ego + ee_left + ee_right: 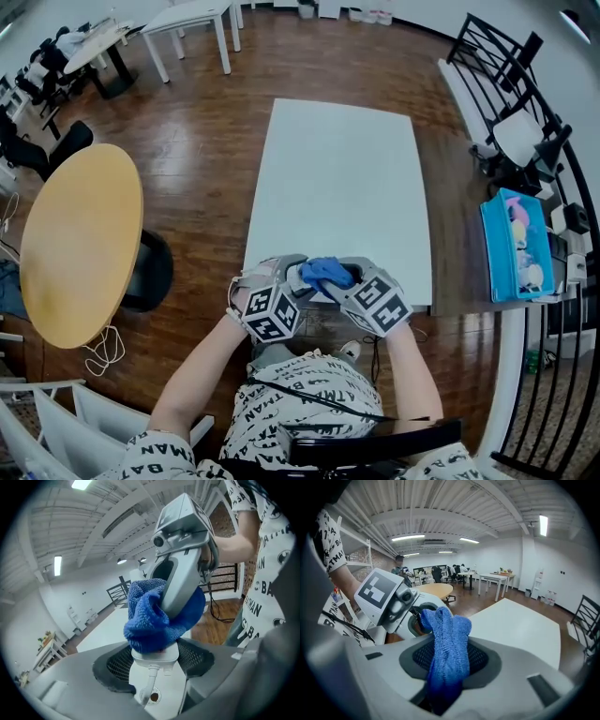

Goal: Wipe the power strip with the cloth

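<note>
- The person sits at the near edge of the white table [337, 169], both tools raised close together just in front of the chest.
- The left gripper [300, 279] is clamped on the power strip [155, 657]. The white body stands up between its two jaws, and a white cable [149, 682] comes out of the end nearest the camera.
- The right gripper [345, 281] has its jaws closed on the cloth [447, 653]. The blue terry fabric is bunched between them and spills out in front.
- The two tools meet tip to tip, and in the left gripper view the cloth is draped over the far end of the power strip. The right tool's grey nose presses into the fabric from above.
- The strip is off the table surface, held in the air above the table's front edge.
- From the head view only a blue lump shows between the two marker cubes. The strip itself is mostly hidden there.
- Off to the left stands a round wooden table [80, 239] on the plank floor.
- To the right sits a blue bin [493, 246] with some small things in it that I cannot make out.
</note>
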{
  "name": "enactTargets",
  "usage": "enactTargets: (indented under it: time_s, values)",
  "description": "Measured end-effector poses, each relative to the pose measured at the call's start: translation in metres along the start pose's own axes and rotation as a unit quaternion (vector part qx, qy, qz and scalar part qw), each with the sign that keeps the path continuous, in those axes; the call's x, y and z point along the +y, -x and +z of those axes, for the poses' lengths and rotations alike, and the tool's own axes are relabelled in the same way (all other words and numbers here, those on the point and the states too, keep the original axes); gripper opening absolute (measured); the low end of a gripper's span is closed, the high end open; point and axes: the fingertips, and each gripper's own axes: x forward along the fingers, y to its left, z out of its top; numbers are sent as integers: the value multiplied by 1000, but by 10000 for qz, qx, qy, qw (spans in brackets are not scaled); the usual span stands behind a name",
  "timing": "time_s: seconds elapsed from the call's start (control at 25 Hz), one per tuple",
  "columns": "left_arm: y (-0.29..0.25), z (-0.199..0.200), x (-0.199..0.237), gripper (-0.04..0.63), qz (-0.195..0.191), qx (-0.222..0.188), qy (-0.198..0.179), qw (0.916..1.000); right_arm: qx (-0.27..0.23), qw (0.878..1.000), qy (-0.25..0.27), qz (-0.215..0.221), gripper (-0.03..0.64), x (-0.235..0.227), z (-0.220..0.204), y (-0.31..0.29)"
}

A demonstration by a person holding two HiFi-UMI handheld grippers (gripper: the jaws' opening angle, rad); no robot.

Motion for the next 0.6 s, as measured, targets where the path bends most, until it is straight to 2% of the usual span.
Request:
enactTargets:
  time_s: [0.28,0.6]
  values:
    - [15,6,2,284,60,-199,44,9998,97,9975,-200,-670,143,-42,-21,33]
    - [24,7,2,284,61,-309,153,9994,374,9876,-547,-1427,142,-99,-61,71]
